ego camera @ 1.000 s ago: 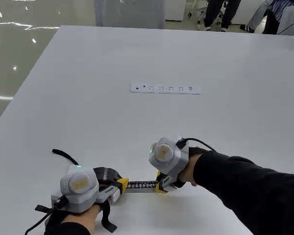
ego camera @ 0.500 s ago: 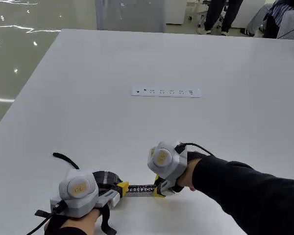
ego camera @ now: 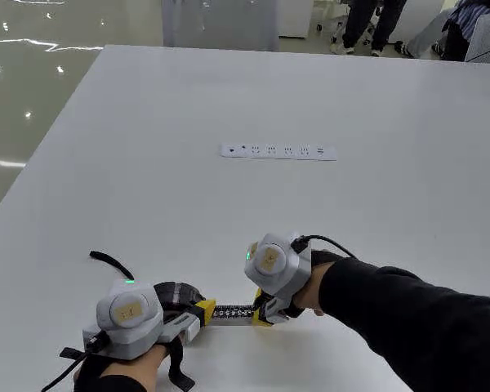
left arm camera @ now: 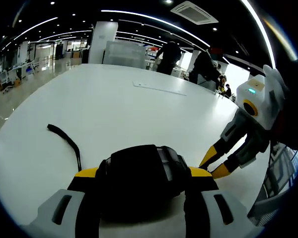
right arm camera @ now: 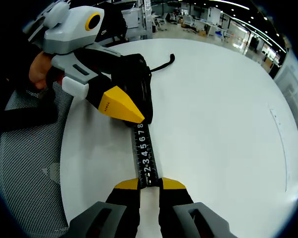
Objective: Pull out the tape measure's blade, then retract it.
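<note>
**Tape measure held between both claws, blade partly drawn**

In the head view the left claw [ego camera: 198,315] sits at the lower left of the frame. It is closed around the black tape measure case [ego camera: 178,292], low on the white surface [ego camera: 351,106]. The left gripper view confirms this: the case sits between the two yellow-tipped jaws, and both press against its sides.

The blade [right arm camera: 143,153] runs straight out of the case to the right claw [right arm camera: 149,184]. Numerals 2 to 8 are legible in the right gripper view. The right claw, at lower centre of the head view, is pinched narrow on the blade's free end. The end hook is hidden between the jaws. The two claws are near one another, with a short exposed length of blade between them.

A black strap [left arm camera: 64,141] lies on the surface to the upper left of the case. It is apparently attached to the case, though the join is not visible. A white power strip [ego camera: 278,151] lies mid-frame, well apart from both claws.
</note>
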The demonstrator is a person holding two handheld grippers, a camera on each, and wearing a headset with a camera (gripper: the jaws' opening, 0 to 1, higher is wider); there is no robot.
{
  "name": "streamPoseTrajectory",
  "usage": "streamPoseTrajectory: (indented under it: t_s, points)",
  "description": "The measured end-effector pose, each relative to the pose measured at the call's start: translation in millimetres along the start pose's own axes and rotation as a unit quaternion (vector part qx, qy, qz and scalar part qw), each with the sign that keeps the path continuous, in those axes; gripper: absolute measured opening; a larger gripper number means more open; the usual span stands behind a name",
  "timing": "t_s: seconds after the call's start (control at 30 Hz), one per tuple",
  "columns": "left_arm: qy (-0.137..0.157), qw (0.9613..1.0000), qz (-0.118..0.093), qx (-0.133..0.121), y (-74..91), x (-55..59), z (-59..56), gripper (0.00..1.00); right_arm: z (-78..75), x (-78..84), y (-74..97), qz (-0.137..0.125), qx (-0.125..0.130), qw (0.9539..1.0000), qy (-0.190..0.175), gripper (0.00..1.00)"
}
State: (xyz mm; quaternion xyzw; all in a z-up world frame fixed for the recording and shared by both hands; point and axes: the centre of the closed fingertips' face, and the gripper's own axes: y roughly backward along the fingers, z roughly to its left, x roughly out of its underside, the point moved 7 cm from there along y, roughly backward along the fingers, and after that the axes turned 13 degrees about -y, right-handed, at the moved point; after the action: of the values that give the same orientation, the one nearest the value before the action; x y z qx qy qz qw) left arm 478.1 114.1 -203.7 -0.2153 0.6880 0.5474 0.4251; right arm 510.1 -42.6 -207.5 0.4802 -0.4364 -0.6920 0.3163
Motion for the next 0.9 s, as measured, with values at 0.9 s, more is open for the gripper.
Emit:
streamPoseTrajectory:
  t_s: [0.9]
  points:
    - [0.001,1.0000,0.001,0.002,0.7,-0.6,-0.2,0.63,7.1,-13.1,-8.0,-0.008,-0.005,1.0000,-0.001,0.09]
